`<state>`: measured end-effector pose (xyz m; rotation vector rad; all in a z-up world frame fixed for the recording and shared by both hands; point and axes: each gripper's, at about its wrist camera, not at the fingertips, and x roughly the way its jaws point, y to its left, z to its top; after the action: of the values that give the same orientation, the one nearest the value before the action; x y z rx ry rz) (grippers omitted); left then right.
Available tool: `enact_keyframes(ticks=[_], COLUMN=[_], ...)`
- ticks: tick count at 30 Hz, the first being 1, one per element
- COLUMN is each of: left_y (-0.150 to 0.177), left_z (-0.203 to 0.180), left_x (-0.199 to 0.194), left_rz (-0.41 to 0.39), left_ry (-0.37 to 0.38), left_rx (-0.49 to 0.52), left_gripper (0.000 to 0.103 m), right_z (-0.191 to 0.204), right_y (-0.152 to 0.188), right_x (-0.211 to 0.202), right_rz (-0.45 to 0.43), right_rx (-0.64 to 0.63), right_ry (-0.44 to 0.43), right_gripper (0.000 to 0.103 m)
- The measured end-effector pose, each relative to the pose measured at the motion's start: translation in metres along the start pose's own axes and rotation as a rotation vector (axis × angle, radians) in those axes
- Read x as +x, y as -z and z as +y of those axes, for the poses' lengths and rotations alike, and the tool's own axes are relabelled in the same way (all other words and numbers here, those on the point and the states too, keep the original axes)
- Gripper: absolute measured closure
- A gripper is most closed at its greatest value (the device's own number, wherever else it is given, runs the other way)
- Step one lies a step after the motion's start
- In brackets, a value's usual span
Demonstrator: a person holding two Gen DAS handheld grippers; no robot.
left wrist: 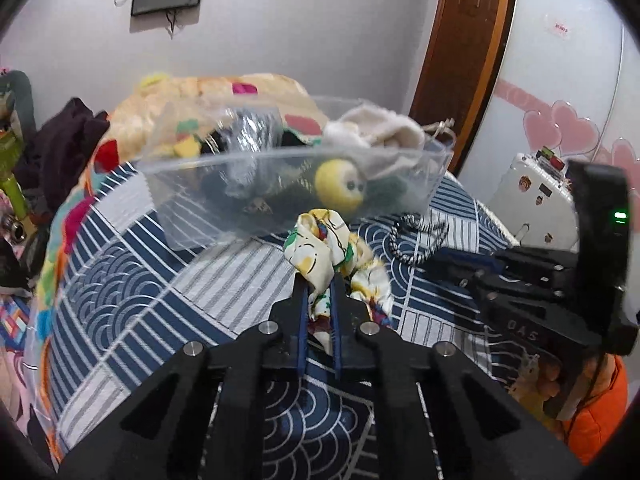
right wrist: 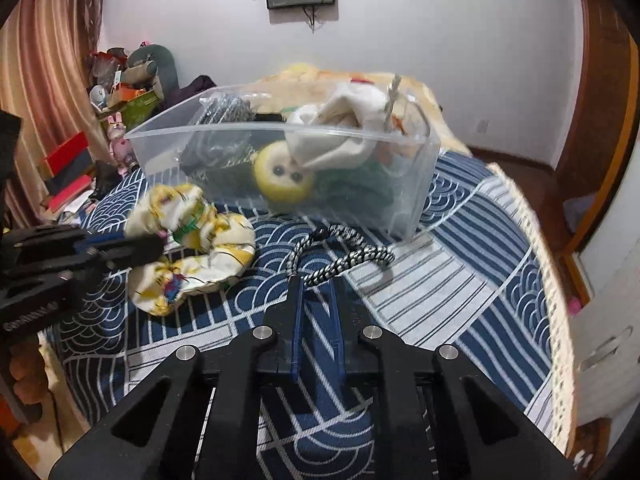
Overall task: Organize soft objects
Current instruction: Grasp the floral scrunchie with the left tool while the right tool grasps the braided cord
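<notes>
Left gripper [left wrist: 320, 280] pinches floral scrunchie [right wrist: 192, 236] for clear bin [right wrist: 400, 136] mid-bed; right gripper [right wrist: 318, 280] jaws nearly closed, at cord [right wrist: 344, 256], hold uncertain.

Little writing can be read. In the left wrist view, the black body of the right gripper [left wrist: 464, 258] carries raised letters that look like "OAS". In the right wrist view, the left gripper [right wrist: 158, 245] has a line of embossed lettering on its black body at the frame's left edge, too blurred to make out. A small pink sticker [left wrist: 561, 29] on the white wardrobe door [left wrist: 560, 80] bears red marks, too small to read, and the stickers on the white suitcase [left wrist: 532, 188] are equally unreadable.
</notes>
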<state>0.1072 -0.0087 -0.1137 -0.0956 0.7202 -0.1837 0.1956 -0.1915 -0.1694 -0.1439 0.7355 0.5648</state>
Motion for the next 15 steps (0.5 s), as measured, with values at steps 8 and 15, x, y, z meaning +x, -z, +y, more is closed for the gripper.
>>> enact_keyframes(ticks=[8,15], left_y=[-0.008,-0.016], left_z=[0.01,0.007], left_x=[-0.024,-0.031], left_rz=[-0.069,-0.109], left_ry=[-0.008,-0.028], left_rx=[-0.025,-0.003], left_gripper=[0.094,0.094], right_z=[-0.01,-0.012], right_y=[-0.001,-0.015], right_x=[0.004,0.013], right_rz=[0.006,0.006], right_rx=[0.087,0.151], right_ry=[-0.033,-0.053], right_gripper=[0.057,0.06])
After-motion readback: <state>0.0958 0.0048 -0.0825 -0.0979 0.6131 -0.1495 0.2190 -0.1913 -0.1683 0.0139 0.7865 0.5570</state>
